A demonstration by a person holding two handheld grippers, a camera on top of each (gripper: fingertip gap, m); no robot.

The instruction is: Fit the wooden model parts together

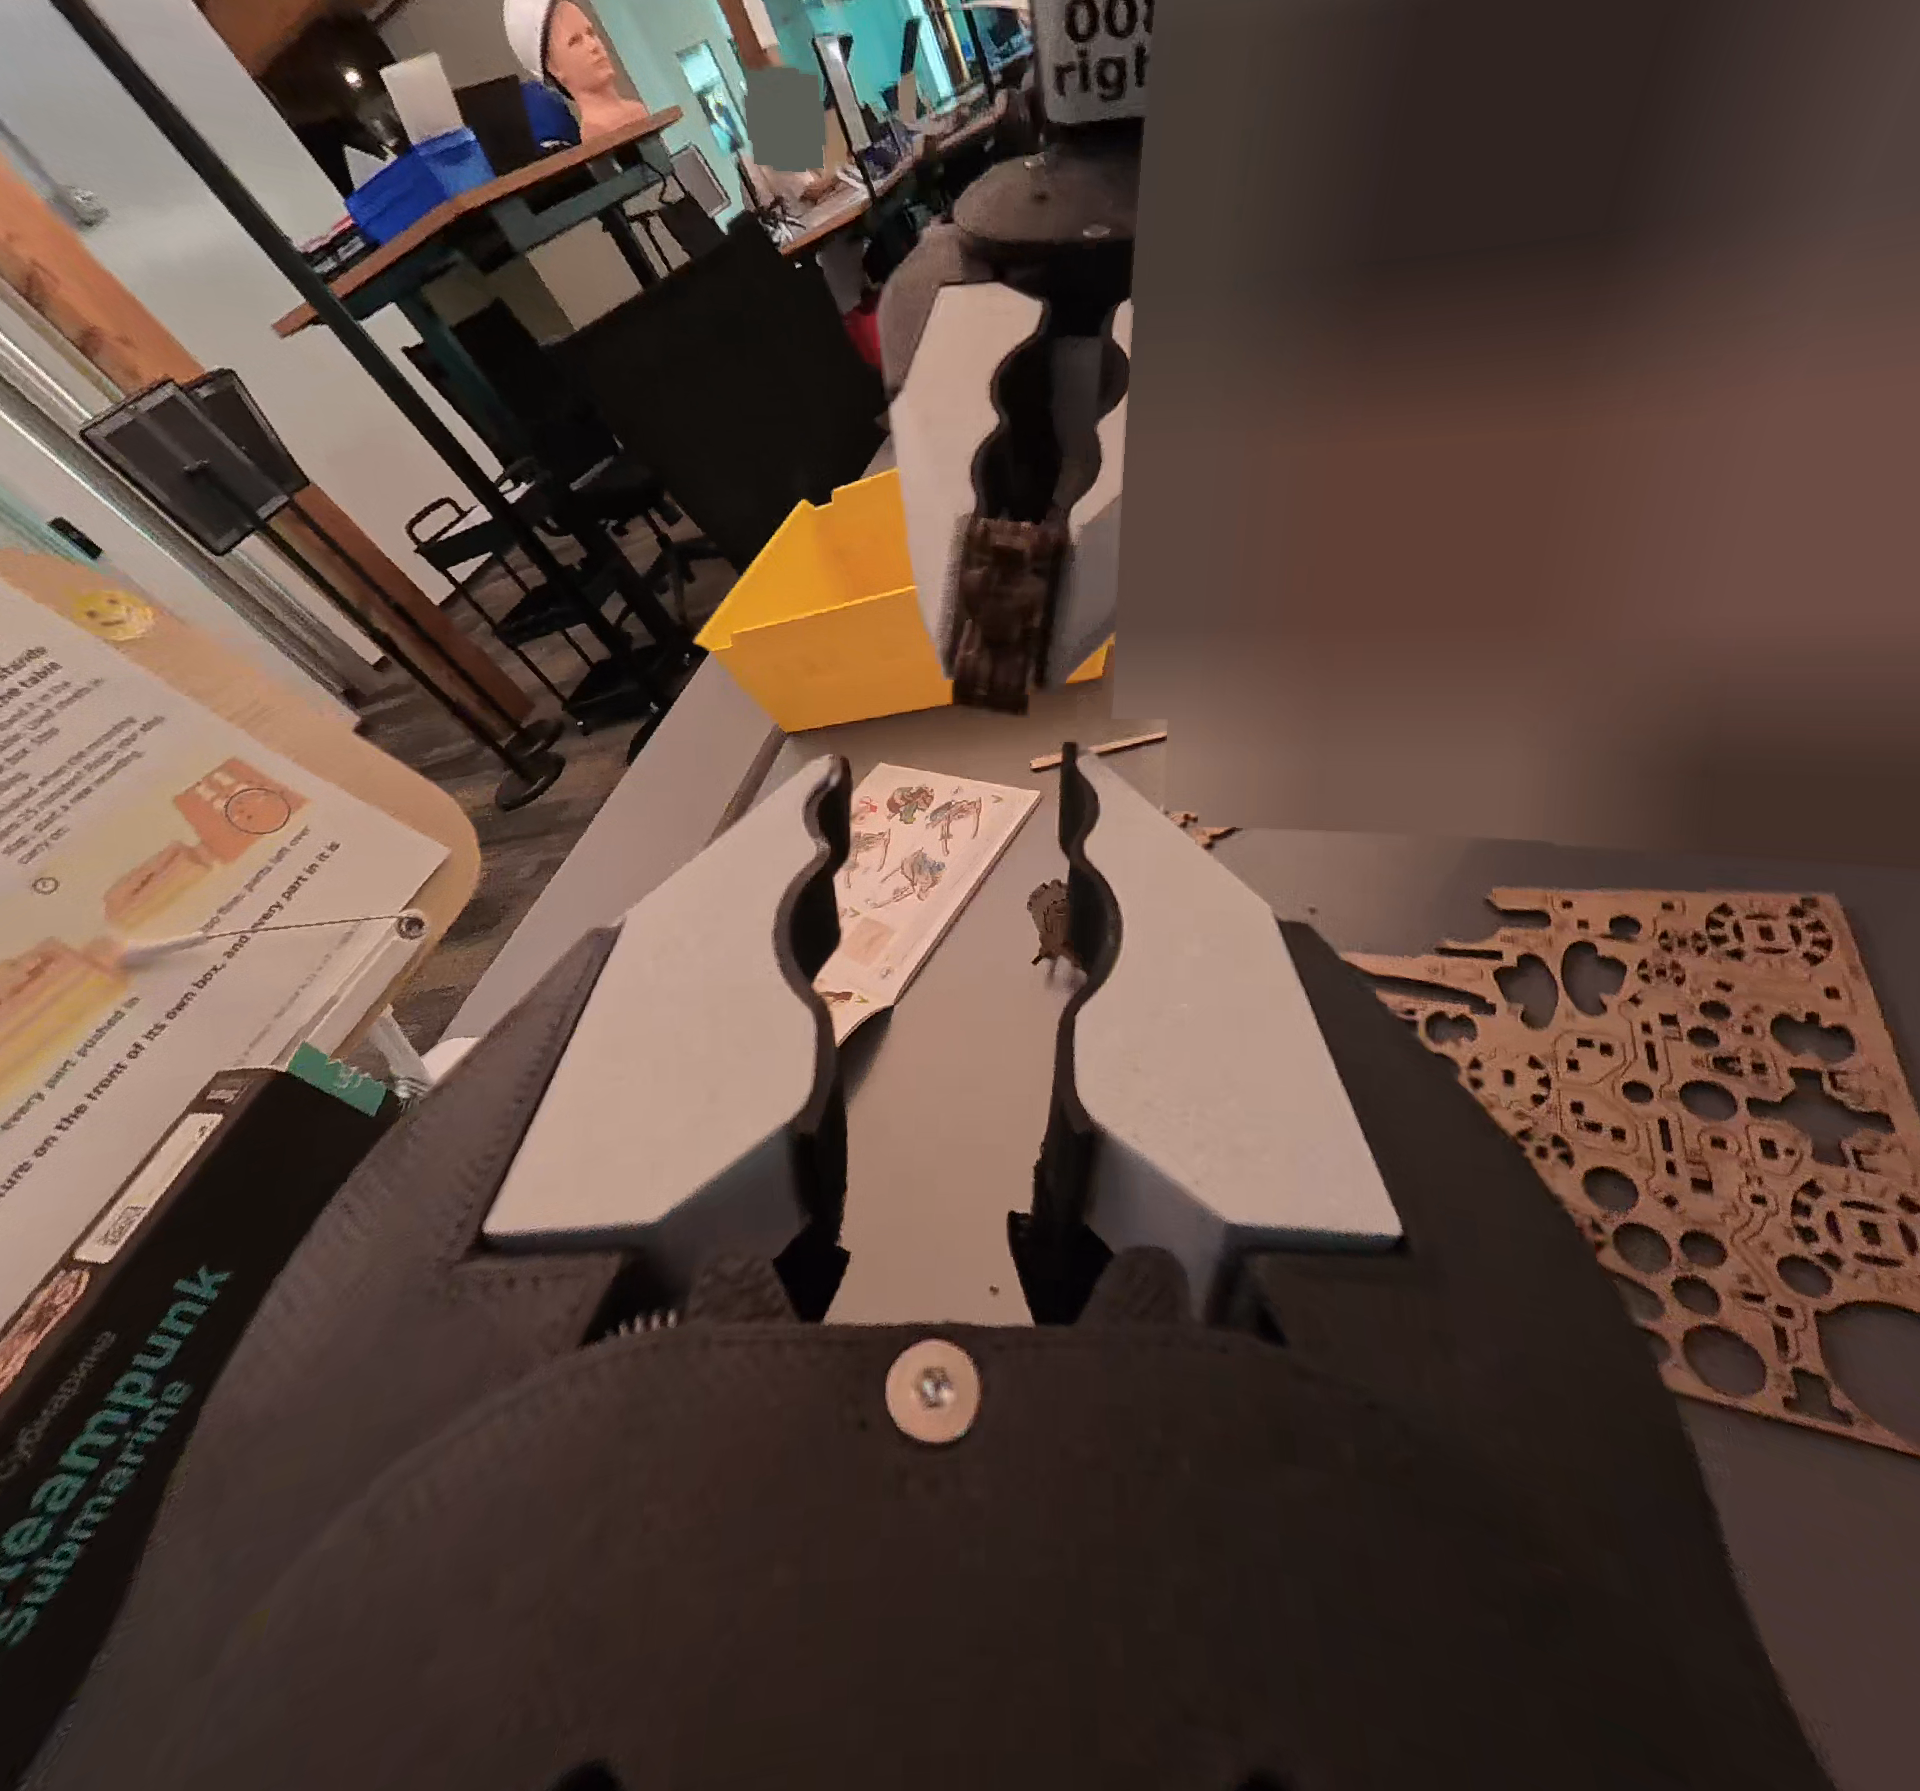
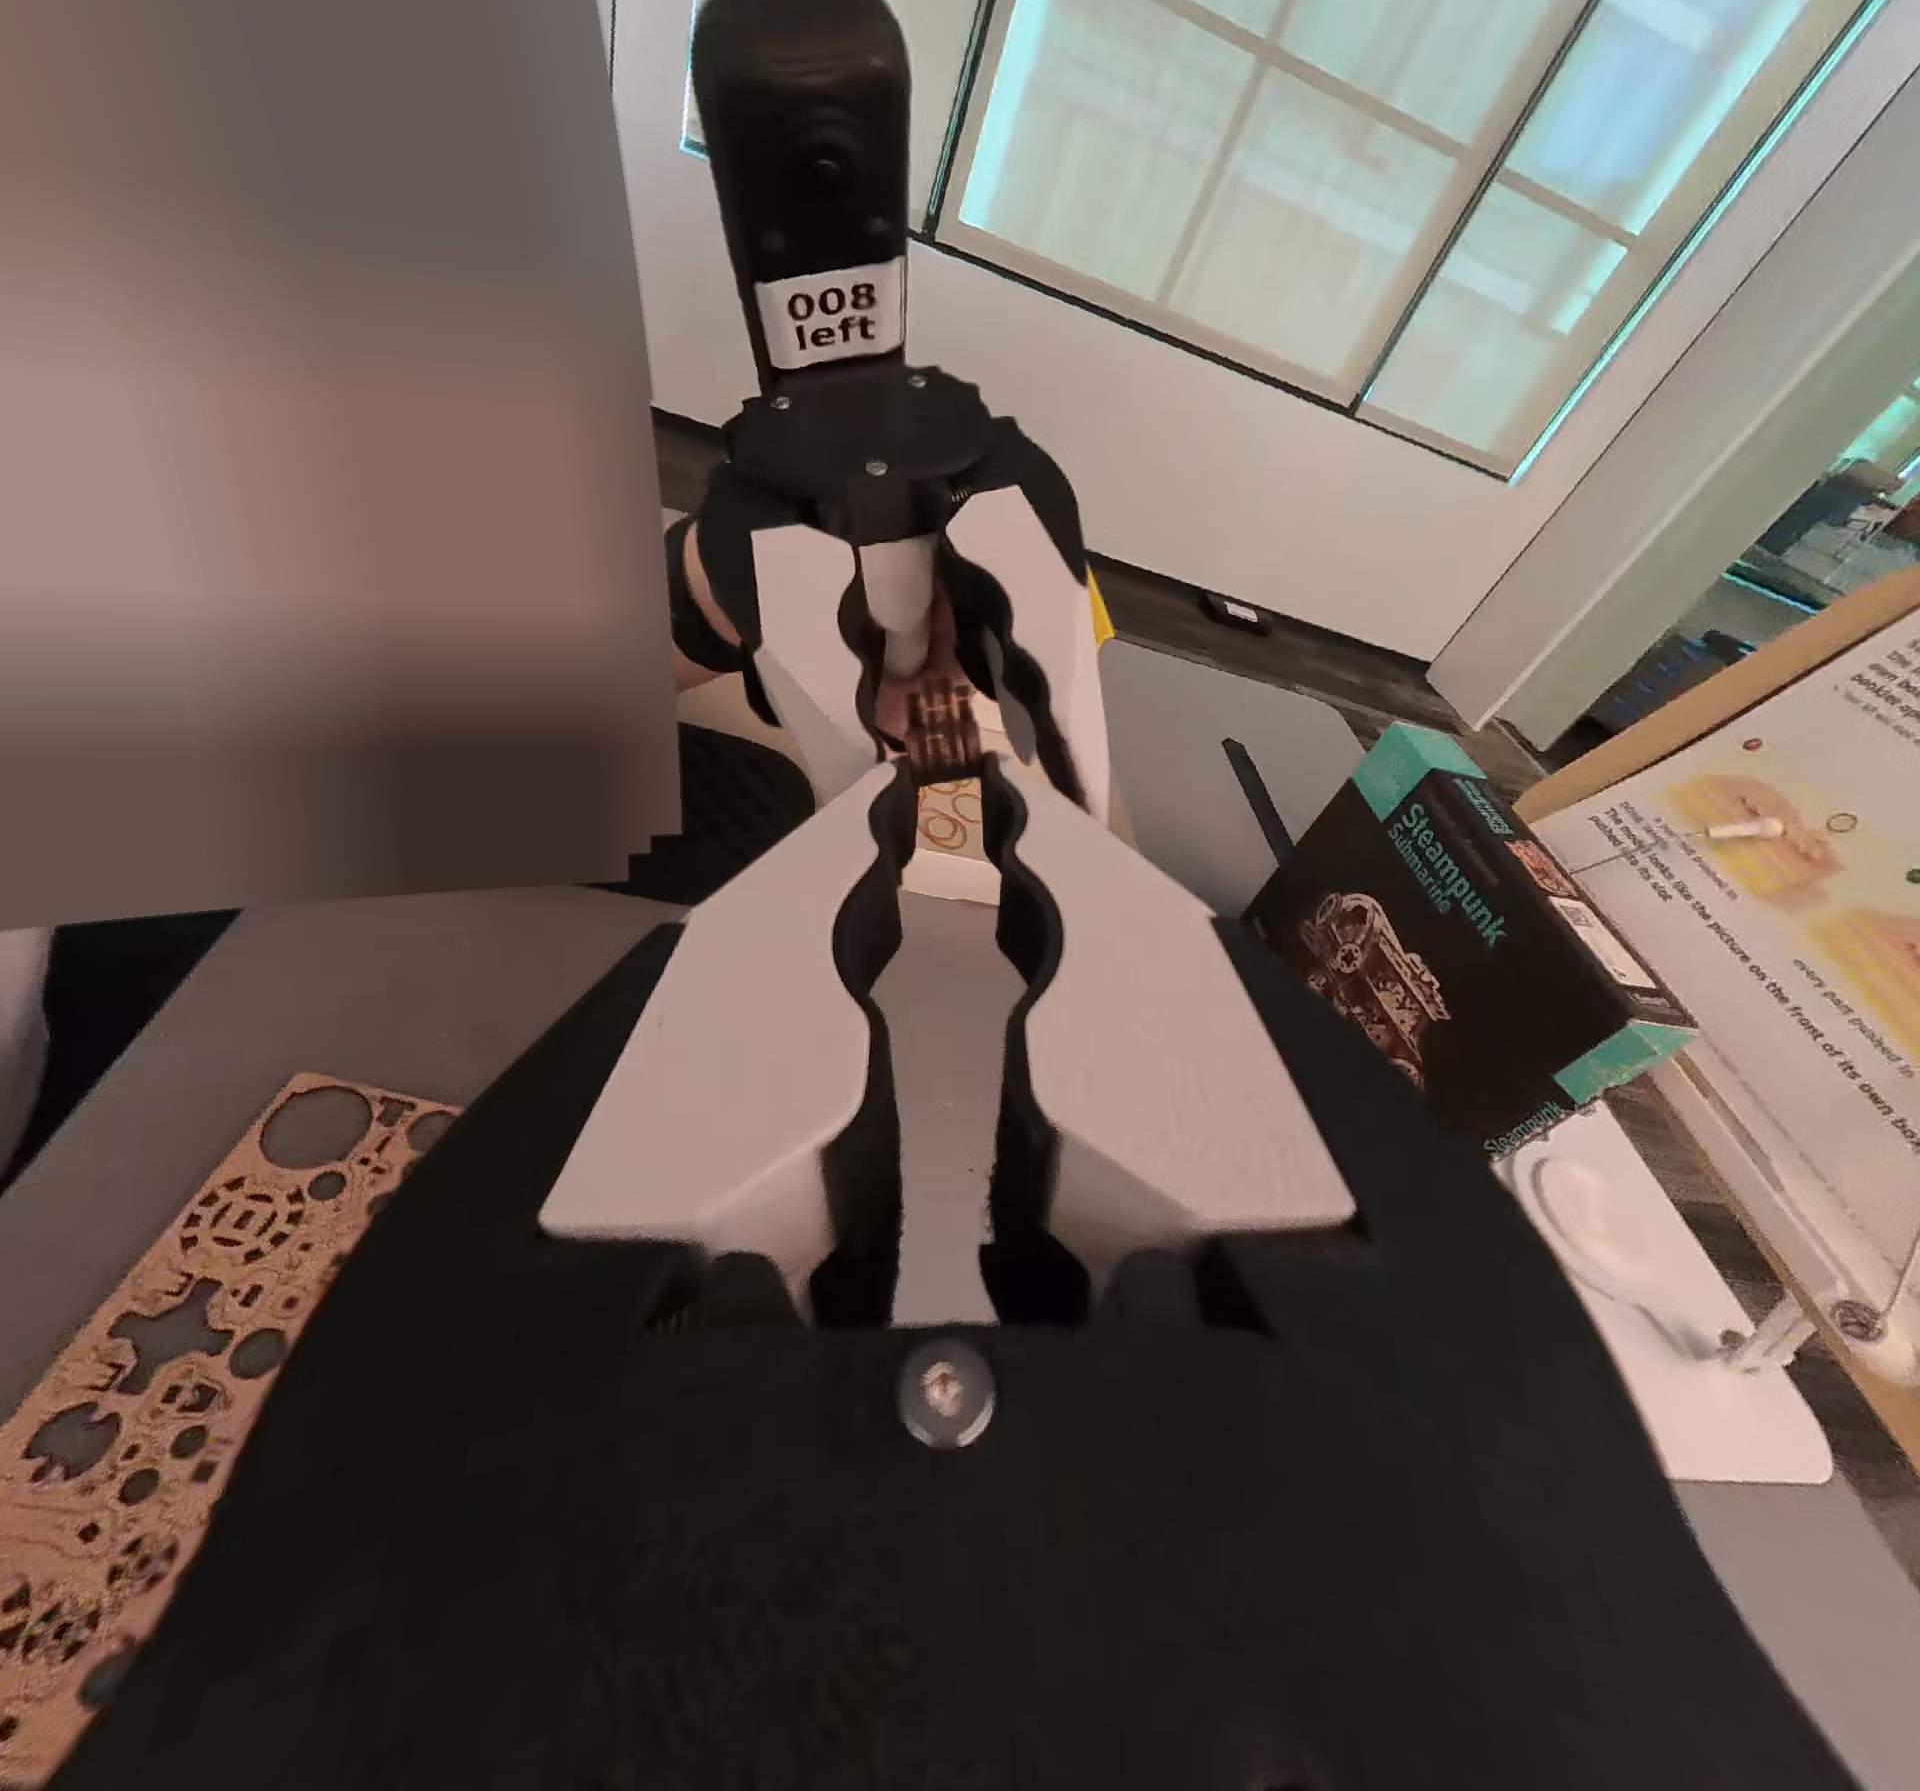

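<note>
My right gripper (image 2: 945, 791) is shut on a dark slotted wooden assembly (image 2: 940, 733) at its fingertips. In the left wrist view it hangs above the table's far side (image 1: 997, 671), with the assembly (image 1: 997, 598) between its grey fingers. My left gripper (image 1: 951, 770) is open, low over the grey table (image 1: 935, 1170), short of the assembly. A small dark wooden piece (image 1: 1049, 920) sits by its right finger's inner pad; I cannot tell if it touches. In the right wrist view the left gripper (image 2: 951, 702) faces me just behind the assembly.
A wooden sheet with punched-out holes (image 1: 1662, 1118) lies on the table, also in the right wrist view (image 2: 156, 1326). A folded picture booklet (image 1: 925, 868) and a yellow bin (image 1: 831, 619) lie ahead. A black kit box (image 2: 1455, 931) and an instruction board (image 1: 156, 858) stand at the side. My left and right fingertips are right by each other.
</note>
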